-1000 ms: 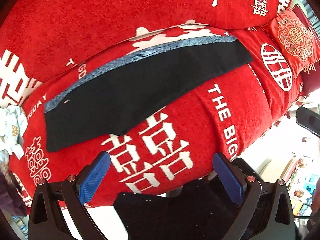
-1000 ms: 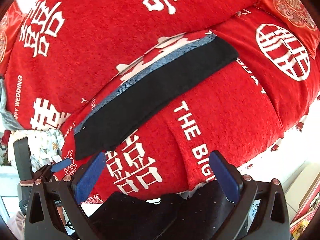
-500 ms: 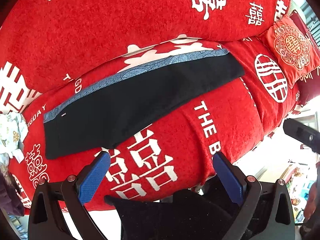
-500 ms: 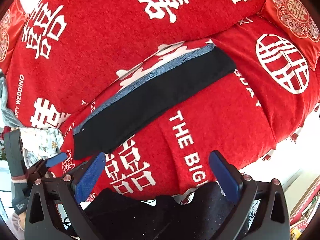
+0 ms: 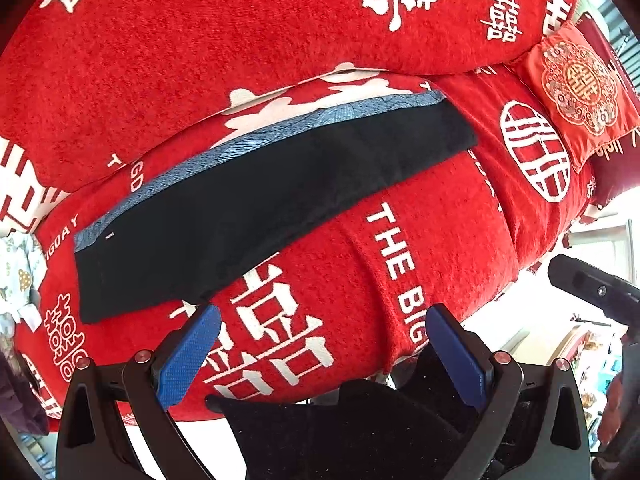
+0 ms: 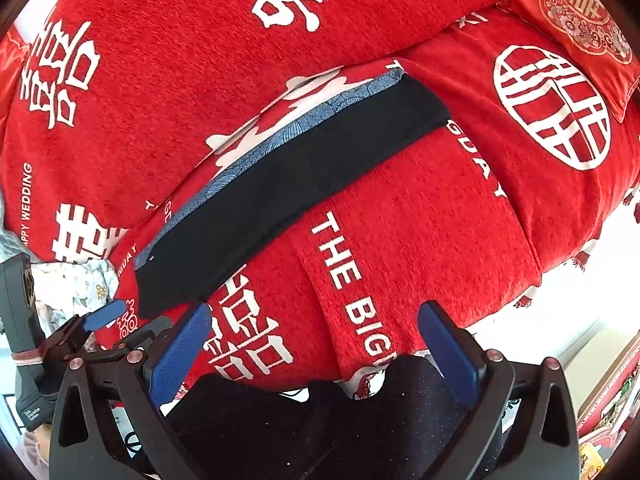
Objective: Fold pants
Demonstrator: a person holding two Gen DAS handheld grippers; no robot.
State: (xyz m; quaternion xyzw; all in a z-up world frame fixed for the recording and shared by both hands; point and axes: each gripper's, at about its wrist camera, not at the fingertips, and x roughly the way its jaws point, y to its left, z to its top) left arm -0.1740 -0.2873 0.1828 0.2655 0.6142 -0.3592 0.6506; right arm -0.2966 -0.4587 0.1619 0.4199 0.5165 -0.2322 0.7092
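Observation:
The black pants (image 5: 256,208) lie flat in a long folded strip on the red sofa seat (image 5: 440,248), with a blue patterned band (image 5: 280,132) along the far edge. They also show in the right wrist view (image 6: 288,196). My left gripper (image 5: 320,336) is open and empty, held back above the seat's front edge. My right gripper (image 6: 316,332) is open and empty, also back from the pants. The left gripper shows at the lower left of the right wrist view (image 6: 104,320).
A red backrest cushion (image 5: 240,40) rises behind the seat. An embroidered red pillow (image 5: 576,84) lies at the right. Light patterned cloth (image 5: 16,272) lies at the sofa's left end. My dark-clothed legs (image 6: 320,432) are below the grippers. White floor (image 6: 580,320) lies at the right.
Both grippers have drawn back from the sofa, so the pants look smaller and farther. The pants have not moved. Both grippers stay open.

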